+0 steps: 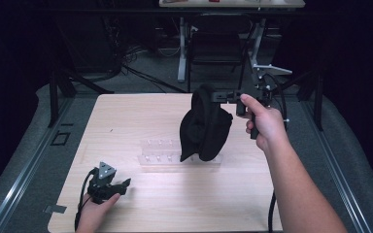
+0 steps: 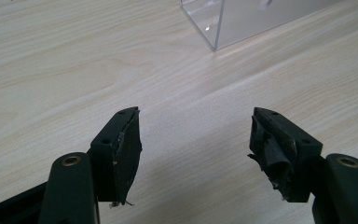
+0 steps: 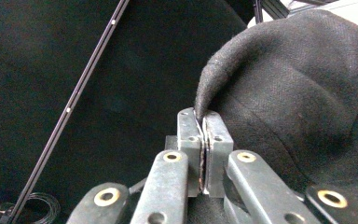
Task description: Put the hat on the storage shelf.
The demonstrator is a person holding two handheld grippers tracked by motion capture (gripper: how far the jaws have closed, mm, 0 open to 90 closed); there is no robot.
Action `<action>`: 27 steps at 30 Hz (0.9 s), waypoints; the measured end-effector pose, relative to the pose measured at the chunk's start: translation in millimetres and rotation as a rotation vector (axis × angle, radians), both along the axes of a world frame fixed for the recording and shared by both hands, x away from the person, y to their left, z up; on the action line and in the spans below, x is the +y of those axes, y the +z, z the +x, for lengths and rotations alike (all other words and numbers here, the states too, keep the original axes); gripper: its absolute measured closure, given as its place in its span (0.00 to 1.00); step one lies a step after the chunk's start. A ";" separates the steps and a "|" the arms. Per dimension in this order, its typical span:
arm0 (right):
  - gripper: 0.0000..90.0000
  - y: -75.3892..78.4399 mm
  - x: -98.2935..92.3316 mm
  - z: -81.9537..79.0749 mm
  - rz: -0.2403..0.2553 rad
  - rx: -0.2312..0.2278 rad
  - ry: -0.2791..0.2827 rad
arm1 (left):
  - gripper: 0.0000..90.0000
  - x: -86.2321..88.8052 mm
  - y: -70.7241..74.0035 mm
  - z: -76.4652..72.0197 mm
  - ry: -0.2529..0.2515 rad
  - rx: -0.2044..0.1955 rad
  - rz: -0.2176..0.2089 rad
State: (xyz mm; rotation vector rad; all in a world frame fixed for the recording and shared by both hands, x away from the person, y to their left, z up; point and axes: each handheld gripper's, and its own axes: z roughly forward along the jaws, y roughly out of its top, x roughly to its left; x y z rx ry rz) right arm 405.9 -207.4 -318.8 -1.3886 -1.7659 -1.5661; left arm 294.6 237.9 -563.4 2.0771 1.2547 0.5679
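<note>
The right tool (image 1: 217, 96) sat in the upper middle of the high view, held up by the right hand (image 1: 263, 124), its jaws pinched tight on the edge of a black cloth (image 1: 205, 126). In the right gripper view the right tool's jaws met at the centre of the frame, with a thin fold of the black cloth (image 3: 303, 93) caught between them and the rest of the fabric bulging across the right side. From that grip the cloth hung down in a loose bundle, its lower end in front of a clear plastic rack (image 1: 160, 154) that stood in the middle of the desk (image 1: 141, 116).

The left tool (image 1: 121, 187) lay low at the lower left of the high view, in the left hand (image 1: 94, 211), well apart from the cloth. In the left gripper view its jaws stood wide with only bare desk (image 2: 74, 70) between them, the pads (image 2: 129, 149) worn and frayed, and a corner of the clear plastic rack (image 2: 242, 21) showed at the top of the frame.
</note>
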 end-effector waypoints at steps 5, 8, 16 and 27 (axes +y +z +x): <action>0.99 -1.4 5.0 6.4 0.000 0.002 0.003 | 0.37 0.4 0.2 0.6 0.004 -0.005 -0.005; 0.98 -4.4 8.3 10.5 -0.016 0.003 -0.003 | 0.37 0.6 0.2 1.0 0.008 -0.008 -0.003; 0.98 -8.5 13.3 12.7 -0.028 0.006 0.001 | 0.35 -0.7 2.1 0.5 0.008 -0.015 0.000; 0.98 -14.5 20.3 8.5 0.007 0.015 0.022 | 0.33 -6.0 6.8 -1.6 0.010 -0.047 -0.008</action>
